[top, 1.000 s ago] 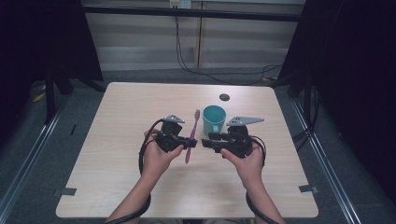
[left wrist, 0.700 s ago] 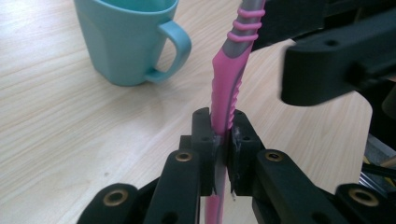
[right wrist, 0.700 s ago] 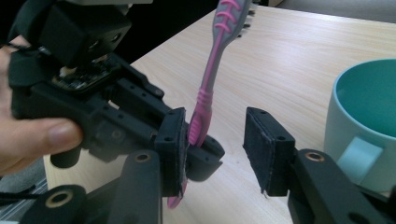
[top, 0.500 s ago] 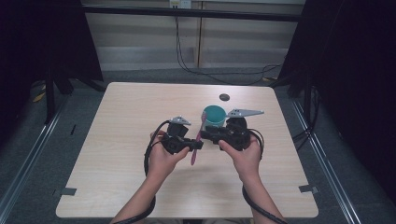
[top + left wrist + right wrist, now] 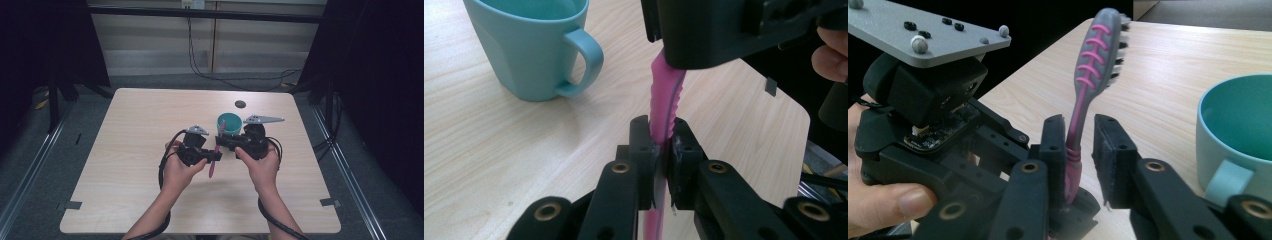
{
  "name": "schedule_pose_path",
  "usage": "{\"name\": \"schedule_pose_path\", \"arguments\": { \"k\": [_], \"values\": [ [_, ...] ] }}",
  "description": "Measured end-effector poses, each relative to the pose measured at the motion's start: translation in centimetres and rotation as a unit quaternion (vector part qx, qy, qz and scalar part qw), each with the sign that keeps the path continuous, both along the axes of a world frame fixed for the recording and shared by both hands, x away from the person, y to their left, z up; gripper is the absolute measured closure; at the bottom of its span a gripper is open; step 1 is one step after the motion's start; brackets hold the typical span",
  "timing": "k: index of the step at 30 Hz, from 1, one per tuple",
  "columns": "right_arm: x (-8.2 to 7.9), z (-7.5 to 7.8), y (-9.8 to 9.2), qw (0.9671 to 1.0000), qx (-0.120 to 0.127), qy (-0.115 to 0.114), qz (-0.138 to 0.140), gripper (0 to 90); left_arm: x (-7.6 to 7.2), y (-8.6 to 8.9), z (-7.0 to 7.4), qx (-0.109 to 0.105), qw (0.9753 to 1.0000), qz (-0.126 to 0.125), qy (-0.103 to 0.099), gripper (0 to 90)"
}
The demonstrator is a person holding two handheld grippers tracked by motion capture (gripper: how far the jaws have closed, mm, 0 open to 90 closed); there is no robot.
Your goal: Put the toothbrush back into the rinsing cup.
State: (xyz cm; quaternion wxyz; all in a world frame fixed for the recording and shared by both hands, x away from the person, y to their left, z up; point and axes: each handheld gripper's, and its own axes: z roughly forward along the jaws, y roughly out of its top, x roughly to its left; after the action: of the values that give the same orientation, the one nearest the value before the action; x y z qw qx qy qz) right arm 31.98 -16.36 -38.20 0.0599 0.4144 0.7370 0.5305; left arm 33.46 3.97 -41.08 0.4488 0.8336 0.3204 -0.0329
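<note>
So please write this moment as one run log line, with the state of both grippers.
left gripper: shut on toothbrush handle | right gripper: open around toothbrush neck | mug: upright on table | phase: handover

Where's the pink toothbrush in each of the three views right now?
High view: toothbrush at table centre, between both grippers, head toward the teal mug.
Left gripper view: handle rising from centre, clamped in its fingers.
Right gripper view: upright at centre, bristles facing right.
Shared landmark: the teal mug.
</note>
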Motion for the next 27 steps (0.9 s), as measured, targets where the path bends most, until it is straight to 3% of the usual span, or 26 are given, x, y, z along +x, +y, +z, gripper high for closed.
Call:
{"name": "schedule_pose_path", "arguments": {
  "k": [4, 18, 27],
  "values": [
    [-0.03, 0.24, -0.06, 1.0, 0.005, 0.0, 0.002, 82.8, -0.02, -0.09, 0.12, -0.007, 1.0, 0.0, -0.001, 83.4],
    [-0.28, 0.79, 0.22, 0.9997, -0.004, -0.022, -0.005, 83.9, -0.16, -0.01, 0.21, -0.024, 0.9997, 0.001, -0.007, 81.3],
    [-0.25, 0.78, 0.08, 0.9995, 0.005, -0.028, -0.016, 84.0, -0.34, -0.28, 0.22, -0.031, 0.9994, -0.004, -0.017, 75.7]
  ]
}}
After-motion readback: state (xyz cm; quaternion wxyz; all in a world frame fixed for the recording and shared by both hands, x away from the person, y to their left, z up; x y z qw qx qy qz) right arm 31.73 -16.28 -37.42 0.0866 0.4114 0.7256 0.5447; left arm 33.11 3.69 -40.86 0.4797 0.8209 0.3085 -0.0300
